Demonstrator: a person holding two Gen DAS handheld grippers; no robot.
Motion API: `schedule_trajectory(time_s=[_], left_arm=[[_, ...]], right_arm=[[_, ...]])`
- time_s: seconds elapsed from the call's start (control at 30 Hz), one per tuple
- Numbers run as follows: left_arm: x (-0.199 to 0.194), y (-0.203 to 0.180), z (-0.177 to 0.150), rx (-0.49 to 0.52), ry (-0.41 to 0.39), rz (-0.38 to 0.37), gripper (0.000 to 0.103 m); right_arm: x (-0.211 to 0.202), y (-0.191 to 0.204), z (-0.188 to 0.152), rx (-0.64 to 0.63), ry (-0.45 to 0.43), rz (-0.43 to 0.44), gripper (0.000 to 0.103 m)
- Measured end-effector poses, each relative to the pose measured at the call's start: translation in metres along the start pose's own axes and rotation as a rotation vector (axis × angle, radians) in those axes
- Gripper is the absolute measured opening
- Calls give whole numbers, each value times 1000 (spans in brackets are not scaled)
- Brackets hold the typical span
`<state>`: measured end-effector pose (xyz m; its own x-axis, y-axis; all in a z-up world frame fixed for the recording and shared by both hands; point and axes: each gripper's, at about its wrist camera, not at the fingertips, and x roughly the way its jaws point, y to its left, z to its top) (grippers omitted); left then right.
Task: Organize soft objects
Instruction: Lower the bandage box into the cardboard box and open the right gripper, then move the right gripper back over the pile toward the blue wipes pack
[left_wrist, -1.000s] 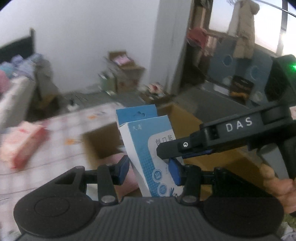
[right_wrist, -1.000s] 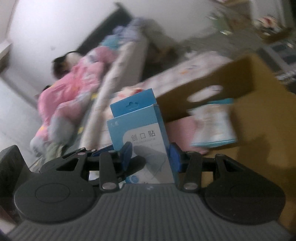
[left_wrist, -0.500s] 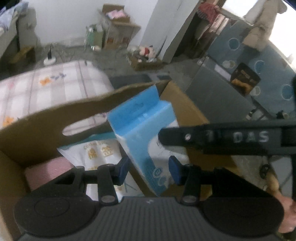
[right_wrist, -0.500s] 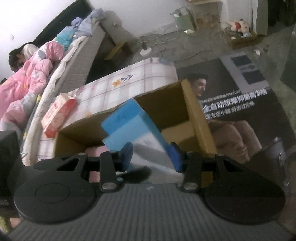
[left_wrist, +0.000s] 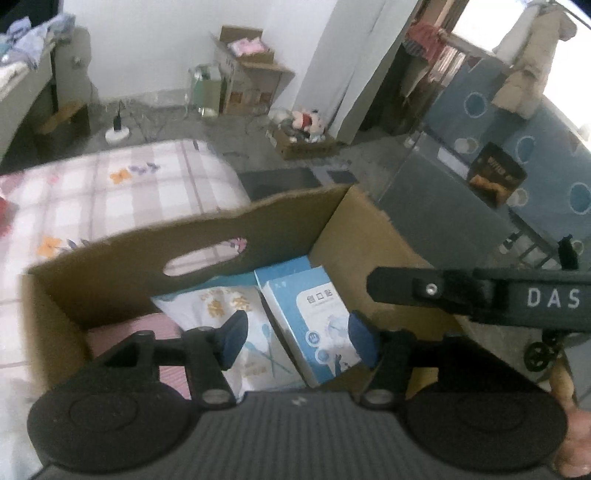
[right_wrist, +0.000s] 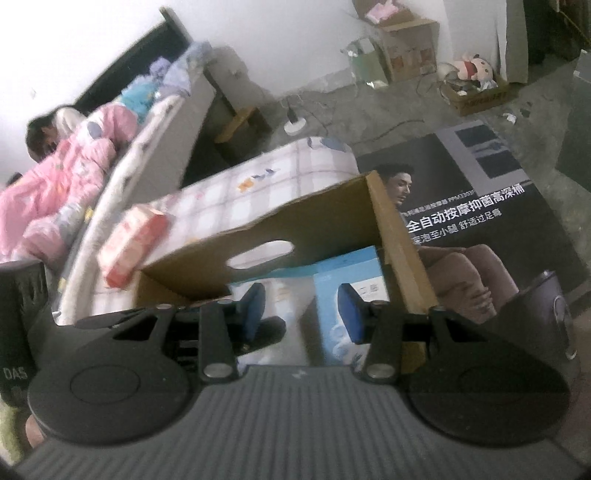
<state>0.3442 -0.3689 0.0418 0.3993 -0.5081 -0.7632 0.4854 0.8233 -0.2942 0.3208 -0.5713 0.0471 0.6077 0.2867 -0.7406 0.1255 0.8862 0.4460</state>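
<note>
The left gripper (left_wrist: 295, 338) has its jaws opening, blue pads spread with daylight on both sides of the blue-and-white box (left_wrist: 314, 321), which stands between them but is no longer pinched. The right gripper (right_wrist: 302, 314), seen in its own wrist view, also has its jaws spread; the same box (right_wrist: 345, 280) sits by its right pad, and whether that pad touches it cannot be told from this angle, though nothing looks pinched. In the left wrist view the right gripper's black arm crosses in from the right, above the box. The box rests inside the cardboard carton (left_wrist: 110, 273), against the carton's right wall, just beside a white soft pack (left_wrist: 240, 317) printed in yellow and blue, with a pink pack (left_wrist: 125, 330) lying further left on the carton floor. Beyond the carton's far wall, with its handle cutout, lies the checked mattress (left_wrist: 110, 195); a red-and-white tissue pack (right_wrist: 133, 243) sits on it, outside the carton. The step in hand looks like the release of the box into the carton. The next move likely calls for drawing both grippers up and clear without nudging the box, then reaching to the far left for the tissue pack.
</note>
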Motion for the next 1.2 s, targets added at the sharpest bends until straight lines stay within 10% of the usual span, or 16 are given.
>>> schedule_trajectory(time_s=[0.3, 0.63, 1.2], left_arm=[[-135, 7, -38, 117, -107, 69, 83], [-281, 87, -143, 12, -238, 275, 91], [-313, 146, -317, -158, -221, 378, 91]], right_arm=[[-87, 62, -65, 2, -121, 212, 44], [-103, 151, -155, -87, -96, 431, 45], [-37, 261, -254, -84, 179, 567, 45]])
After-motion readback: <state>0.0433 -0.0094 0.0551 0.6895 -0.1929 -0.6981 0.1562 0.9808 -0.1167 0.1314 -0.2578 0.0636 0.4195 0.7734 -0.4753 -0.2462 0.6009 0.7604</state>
